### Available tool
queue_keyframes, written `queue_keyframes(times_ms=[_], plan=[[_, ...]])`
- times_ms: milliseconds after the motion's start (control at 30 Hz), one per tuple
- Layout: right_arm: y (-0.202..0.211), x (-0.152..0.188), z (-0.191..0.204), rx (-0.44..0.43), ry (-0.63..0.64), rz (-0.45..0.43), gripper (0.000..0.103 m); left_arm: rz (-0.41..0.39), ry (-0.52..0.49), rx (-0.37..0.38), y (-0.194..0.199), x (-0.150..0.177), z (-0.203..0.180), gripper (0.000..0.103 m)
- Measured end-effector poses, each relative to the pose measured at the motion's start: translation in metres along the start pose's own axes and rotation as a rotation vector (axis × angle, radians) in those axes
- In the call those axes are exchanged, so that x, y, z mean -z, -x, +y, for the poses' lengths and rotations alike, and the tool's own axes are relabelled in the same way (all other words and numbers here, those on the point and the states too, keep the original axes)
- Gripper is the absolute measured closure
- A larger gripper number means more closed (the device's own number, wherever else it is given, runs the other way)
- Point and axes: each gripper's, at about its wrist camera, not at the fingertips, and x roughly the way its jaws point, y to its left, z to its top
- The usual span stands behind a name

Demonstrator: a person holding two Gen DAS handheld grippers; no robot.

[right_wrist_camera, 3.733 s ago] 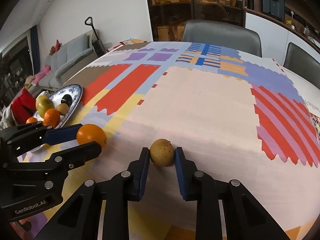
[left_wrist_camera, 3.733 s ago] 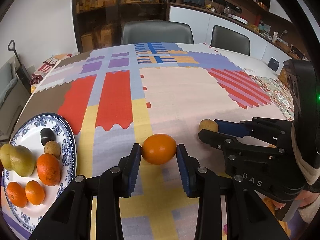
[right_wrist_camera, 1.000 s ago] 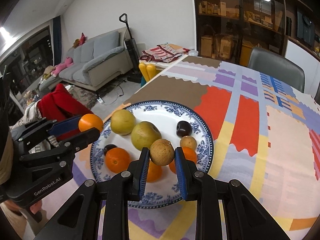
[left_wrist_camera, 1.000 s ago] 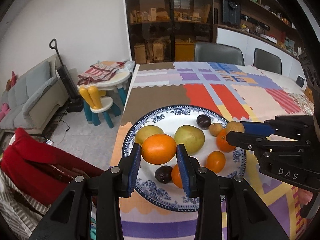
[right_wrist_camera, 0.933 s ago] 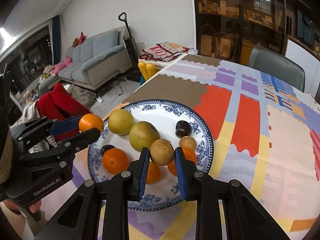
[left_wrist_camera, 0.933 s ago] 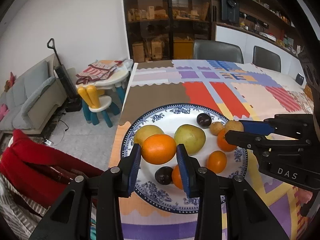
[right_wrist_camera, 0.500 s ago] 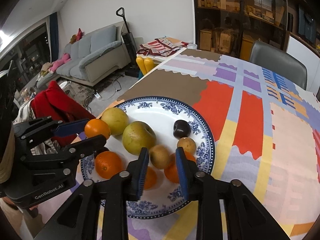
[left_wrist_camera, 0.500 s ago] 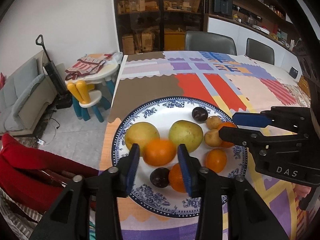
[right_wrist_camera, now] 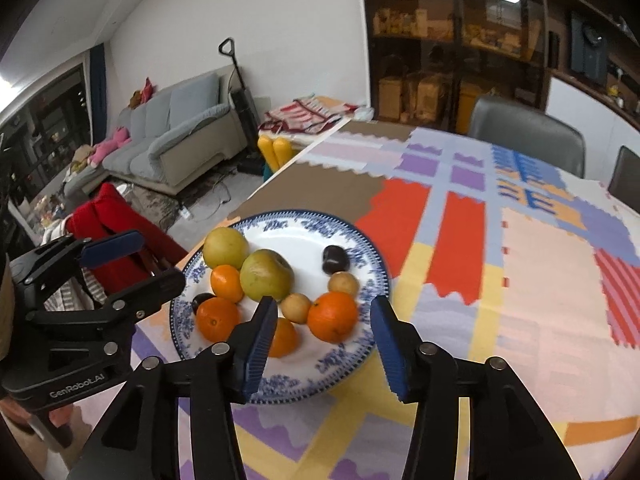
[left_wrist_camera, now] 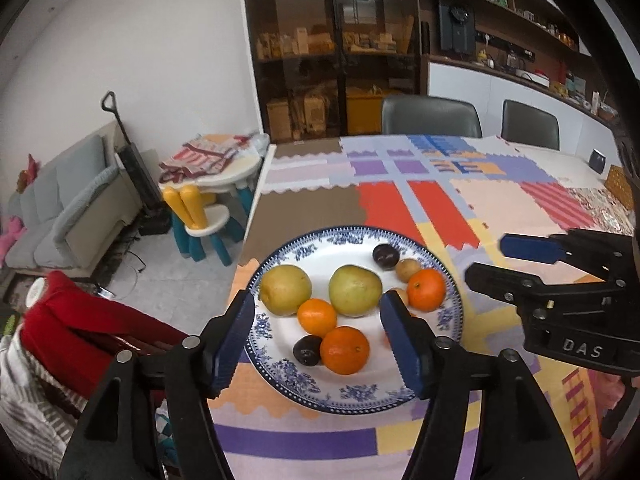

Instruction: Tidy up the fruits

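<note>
A blue-and-white plate (left_wrist_camera: 352, 396) (right_wrist_camera: 304, 224) at the table's near left corner holds several fruits: two green-yellow pears (left_wrist_camera: 285, 289) (right_wrist_camera: 266, 274), oranges (left_wrist_camera: 317, 316) (right_wrist_camera: 332, 316), dark plums (left_wrist_camera: 386, 255) (right_wrist_camera: 335, 259) and small brown fruits (right_wrist_camera: 295, 307). My left gripper (left_wrist_camera: 318, 338) is open and empty above the plate's near side. My right gripper (right_wrist_camera: 324, 338) is open and empty over the plate's right part; it also shows at the right of the left wrist view (left_wrist_camera: 516, 262).
A patchwork tablecloth (right_wrist_camera: 520, 260) covers the table. The table's left edge (left_wrist_camera: 256, 200) drops to the floor. A red garment (left_wrist_camera: 72, 332) lies beside the corner. Grey chairs (left_wrist_camera: 430, 118) stand at the far side.
Both grippers have opened and drawn back and up. The orange from the left one and the small brown fruit from the right one now lie on the plate.
</note>
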Motion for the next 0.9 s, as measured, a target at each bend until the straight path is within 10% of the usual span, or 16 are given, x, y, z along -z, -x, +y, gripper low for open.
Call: queue_keyframes(times_ms=[333, 900], plan=[[0.077, 0.022, -0.016, 0.125, -0.035, -0.099, 0.029, -0.087, 0.023, -0.017, 0.053, 0.005, -0.035, 0.008], [0.173, 0.083, -0.028, 0.194, -0.069, -0.181, 0.023, -0.132, 0.019, -0.011, 0.129, 0.040, -0.087, 0.000]])
